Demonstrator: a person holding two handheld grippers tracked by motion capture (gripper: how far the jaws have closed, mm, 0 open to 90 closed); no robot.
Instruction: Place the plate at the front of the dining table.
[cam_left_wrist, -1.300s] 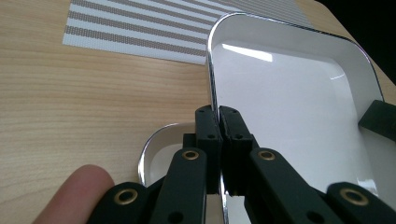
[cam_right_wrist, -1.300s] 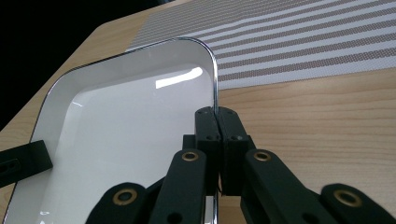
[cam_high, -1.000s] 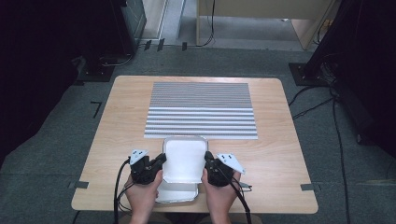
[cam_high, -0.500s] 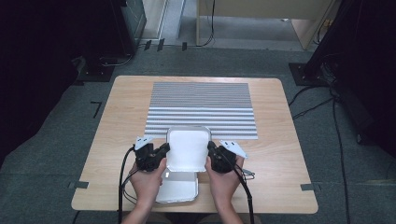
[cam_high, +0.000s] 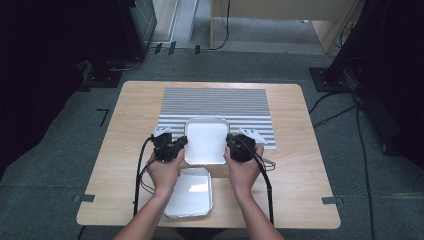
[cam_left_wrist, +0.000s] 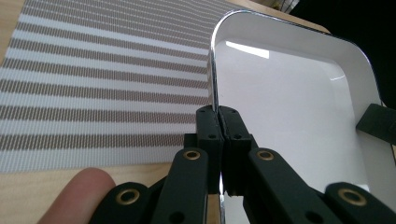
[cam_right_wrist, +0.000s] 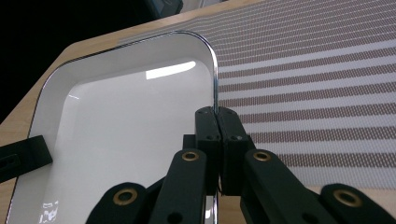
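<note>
Left gripper (cam_high: 176, 146): its jaws are being pressed together on the left rim of a white tray (cam_high: 206, 141), as is being shown in the left gripper view, where the rim is running up from between the black jaws. Right gripper (cam_high: 234, 146): its jaws are likewise being clamped on the opposite, right rim of the same tray.

The tray is being held between the two grippers at the centre of the high view, its far end overlapping the near edge of a striped mat (cam_high: 215, 106). Whether it is being carried clear of the surface cannot be told. Its long axis is lying up and down the frame, towards the mat, which is lying directly beyond the grippers in the upper middle of the table (cam_high: 135, 105); both hands are equally near.

Counts: two trays, the second tray (cam_high: 191, 197) lying at lower centre between the forearms, touched by neither gripper; one mat; two grippers.
</note>
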